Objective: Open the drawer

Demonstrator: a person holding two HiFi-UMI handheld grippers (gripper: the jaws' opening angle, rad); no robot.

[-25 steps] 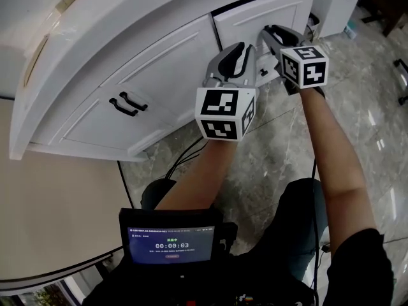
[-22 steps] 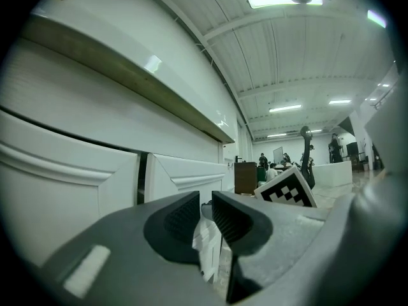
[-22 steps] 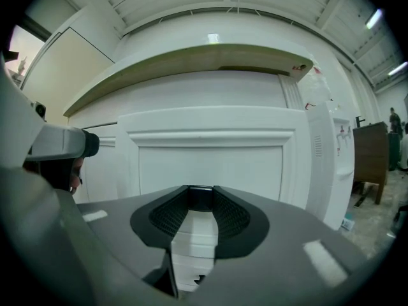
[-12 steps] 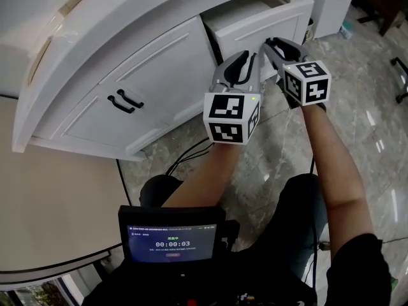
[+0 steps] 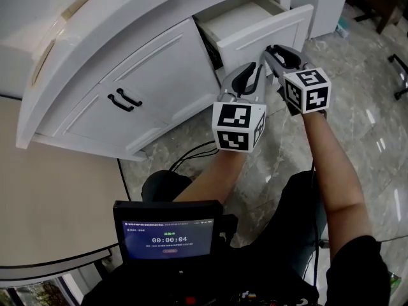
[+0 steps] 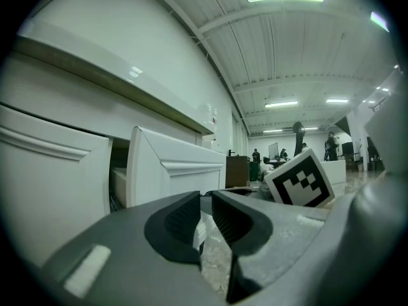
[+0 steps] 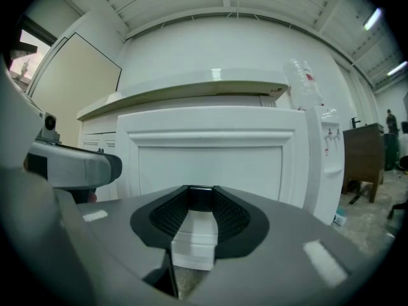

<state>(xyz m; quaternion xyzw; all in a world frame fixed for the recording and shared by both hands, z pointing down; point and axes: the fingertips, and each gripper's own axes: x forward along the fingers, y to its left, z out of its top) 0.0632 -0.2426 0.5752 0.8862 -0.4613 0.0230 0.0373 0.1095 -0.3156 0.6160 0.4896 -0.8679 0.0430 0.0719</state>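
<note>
The white drawer of the cabinet stands pulled partly out, its inside showing. My right gripper is at the drawer front and shut on the dark drawer handle, which the jaws hide in the head view. The panelled drawer front fills the right gripper view. My left gripper hangs just left of the right one, a little off the drawer front. Its jaws are nearly together with nothing between them.
Left of the drawer are two cabinet doors with black handles under a white countertop. A white appliance stands right of the drawer. Cables lie on the marble floor. A screen sits at my chest.
The drawer has slid further out of the cabinet. Both grippers have moved back toward me, the right one keeping hold of the handle.
</note>
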